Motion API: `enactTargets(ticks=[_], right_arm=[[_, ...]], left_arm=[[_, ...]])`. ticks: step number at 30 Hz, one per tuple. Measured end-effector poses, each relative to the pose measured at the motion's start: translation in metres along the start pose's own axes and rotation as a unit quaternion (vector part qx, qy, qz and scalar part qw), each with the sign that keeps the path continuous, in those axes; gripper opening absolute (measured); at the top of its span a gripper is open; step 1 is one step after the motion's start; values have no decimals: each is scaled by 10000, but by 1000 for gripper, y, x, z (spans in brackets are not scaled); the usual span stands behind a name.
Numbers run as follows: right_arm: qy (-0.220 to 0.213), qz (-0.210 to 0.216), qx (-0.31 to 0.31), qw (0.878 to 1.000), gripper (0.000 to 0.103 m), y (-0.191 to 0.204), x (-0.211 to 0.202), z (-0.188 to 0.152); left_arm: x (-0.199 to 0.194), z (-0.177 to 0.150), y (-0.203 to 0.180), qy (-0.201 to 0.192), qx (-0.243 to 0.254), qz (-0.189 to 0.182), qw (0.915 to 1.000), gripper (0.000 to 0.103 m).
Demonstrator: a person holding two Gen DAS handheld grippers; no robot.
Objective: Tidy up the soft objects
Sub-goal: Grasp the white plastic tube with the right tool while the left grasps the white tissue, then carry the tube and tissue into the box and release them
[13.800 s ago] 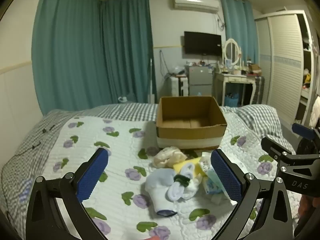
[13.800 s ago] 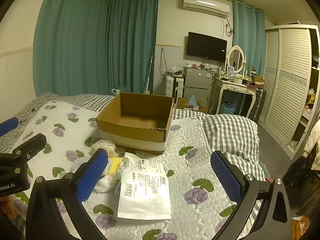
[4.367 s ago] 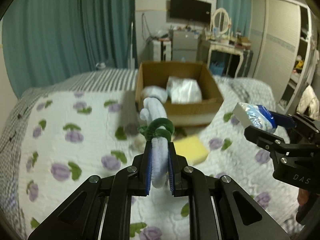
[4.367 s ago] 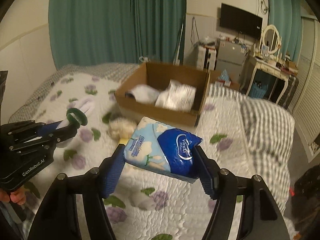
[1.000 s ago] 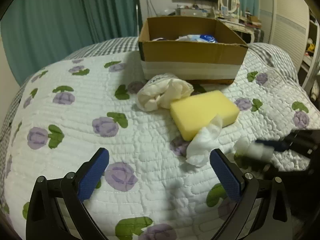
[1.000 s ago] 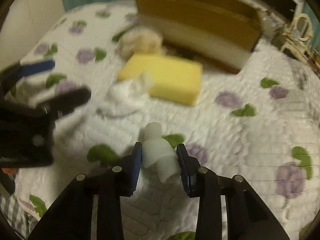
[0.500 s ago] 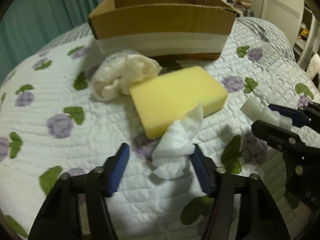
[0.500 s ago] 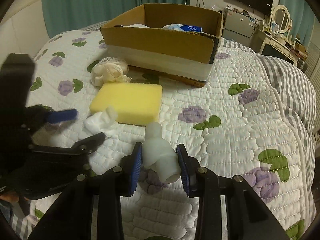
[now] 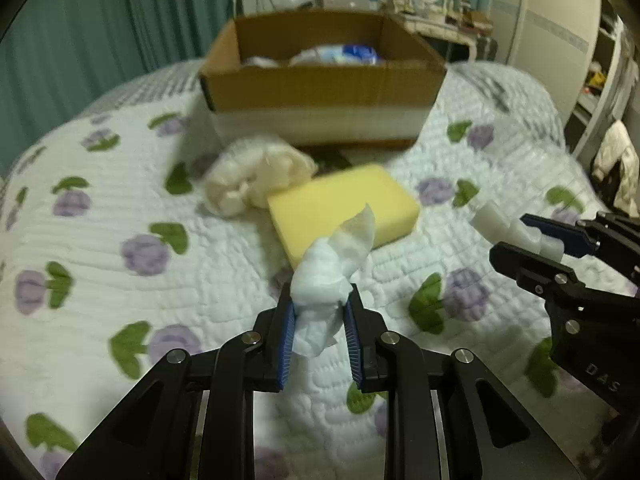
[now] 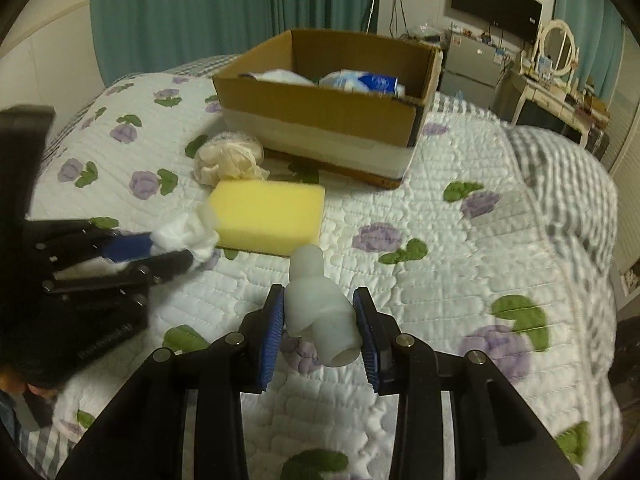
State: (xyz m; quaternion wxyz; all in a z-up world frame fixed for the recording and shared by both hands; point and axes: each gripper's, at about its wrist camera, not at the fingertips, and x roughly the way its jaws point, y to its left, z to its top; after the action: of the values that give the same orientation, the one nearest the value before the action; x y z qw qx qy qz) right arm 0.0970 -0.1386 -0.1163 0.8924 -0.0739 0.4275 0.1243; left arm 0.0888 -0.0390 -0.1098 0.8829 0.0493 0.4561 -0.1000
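My left gripper (image 9: 319,312) is shut on a crumpled white tissue (image 9: 326,276) and holds it above the quilt; it also shows in the right wrist view (image 10: 182,246). My right gripper (image 10: 319,314) is shut on a soft white rubbery piece (image 10: 318,306), also seen in the left wrist view (image 9: 508,230). A yellow sponge (image 9: 344,204) (image 10: 268,216) and a cream cloth bundle (image 9: 256,182) (image 10: 228,158) lie on the quilt in front of the cardboard box (image 9: 324,80) (image 10: 328,114). The box holds a blue-and-white tissue pack (image 10: 364,80) and other white items.
The bed has a white quilt with purple flowers (image 10: 460,264) and a grey checked blanket (image 10: 560,168) at the right. Teal curtains (image 10: 224,8), a dressing table (image 10: 560,96) and a wardrobe (image 9: 560,40) stand beyond the bed.
My left gripper has shut on the white tissue and lifted it off the quilt. My right gripper keeps hold of the white piece, raised a little toward the box.
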Motion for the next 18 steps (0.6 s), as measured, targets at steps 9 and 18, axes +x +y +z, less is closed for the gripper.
enactTargets(ticks=[9,18], right_arm=[[-517,-129,-5,9986,34,4,-70,14],[-1145,-195,-237,9929,34,10,-129,55]], left_arm=[[-80,20,-8,-741,50,-75,9972,22],[-130,51,-7,-1330,138,-103,9910,22]])
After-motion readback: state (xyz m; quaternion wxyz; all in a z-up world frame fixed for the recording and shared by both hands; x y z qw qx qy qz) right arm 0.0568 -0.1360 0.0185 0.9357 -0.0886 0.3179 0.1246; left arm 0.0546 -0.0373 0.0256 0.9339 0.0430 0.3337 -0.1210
